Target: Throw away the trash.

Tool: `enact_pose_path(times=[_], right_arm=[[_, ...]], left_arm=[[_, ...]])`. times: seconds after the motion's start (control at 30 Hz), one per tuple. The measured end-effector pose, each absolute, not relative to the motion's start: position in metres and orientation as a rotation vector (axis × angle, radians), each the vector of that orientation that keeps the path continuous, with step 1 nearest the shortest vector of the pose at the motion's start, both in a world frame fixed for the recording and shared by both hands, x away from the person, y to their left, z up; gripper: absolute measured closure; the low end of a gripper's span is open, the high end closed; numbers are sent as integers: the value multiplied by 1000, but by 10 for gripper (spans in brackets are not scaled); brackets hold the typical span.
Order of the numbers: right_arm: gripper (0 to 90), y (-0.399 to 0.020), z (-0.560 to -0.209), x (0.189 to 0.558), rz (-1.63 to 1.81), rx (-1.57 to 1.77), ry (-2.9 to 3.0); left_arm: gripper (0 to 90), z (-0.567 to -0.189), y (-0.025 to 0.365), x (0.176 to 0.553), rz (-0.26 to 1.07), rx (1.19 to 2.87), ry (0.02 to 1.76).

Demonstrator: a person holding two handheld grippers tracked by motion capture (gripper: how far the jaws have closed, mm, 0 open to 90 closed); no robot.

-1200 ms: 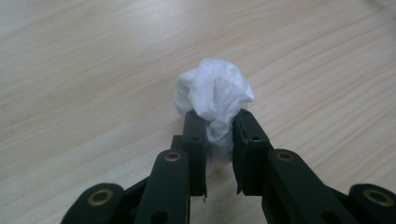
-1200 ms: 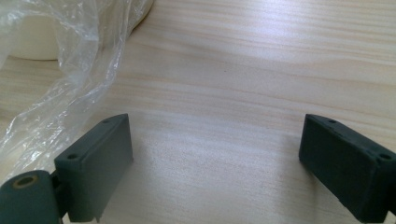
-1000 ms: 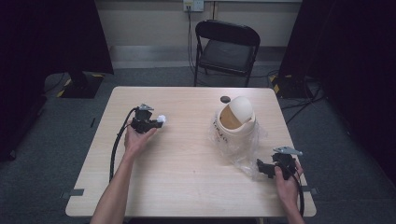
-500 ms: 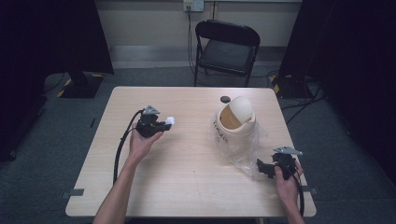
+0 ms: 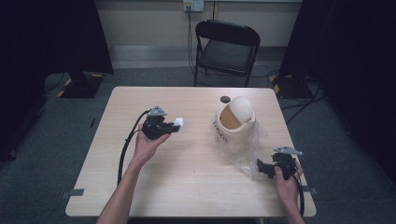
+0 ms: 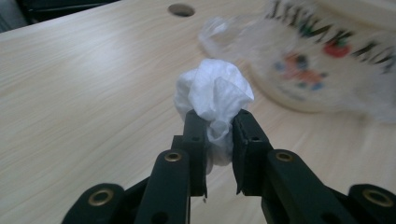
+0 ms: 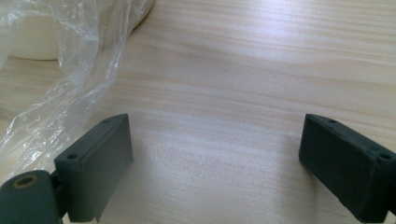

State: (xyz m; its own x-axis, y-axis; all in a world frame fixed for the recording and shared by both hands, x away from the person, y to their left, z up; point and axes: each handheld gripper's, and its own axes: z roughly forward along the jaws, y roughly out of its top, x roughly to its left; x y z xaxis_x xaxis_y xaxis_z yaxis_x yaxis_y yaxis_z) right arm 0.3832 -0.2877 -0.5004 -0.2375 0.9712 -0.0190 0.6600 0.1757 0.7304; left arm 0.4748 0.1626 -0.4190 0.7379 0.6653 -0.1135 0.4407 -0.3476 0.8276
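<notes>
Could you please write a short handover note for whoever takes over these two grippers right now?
Left gripper: shut on the crumpled white tissue, held above the table, left of the bin.
Right gripper: open, nothing between its jaws, low over the table's right front, beside the clear plastic bag.
Small beige swing-lid bin: upright at the table's right centre, standing in the loose bag, its lid tipped so the opening faces the tissue side.
Done: tissue picked up.
Left, probably: carry the tissue to the bin opening and drop it in; the right gripper could steady the bin or bag.
</notes>
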Motion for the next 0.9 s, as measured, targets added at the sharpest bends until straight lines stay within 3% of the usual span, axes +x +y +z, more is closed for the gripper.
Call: enact_pose_path(times=[0.2, 0.9], right_arm=[[87, -288, -500, 383, 837, 1532, 1968], [86, -288, -500, 383, 837, 1532, 1968]], left_arm=[[774, -403, 142, 468, 327, 2041, 754], [774, -370, 105, 467, 198, 1967, 637]])
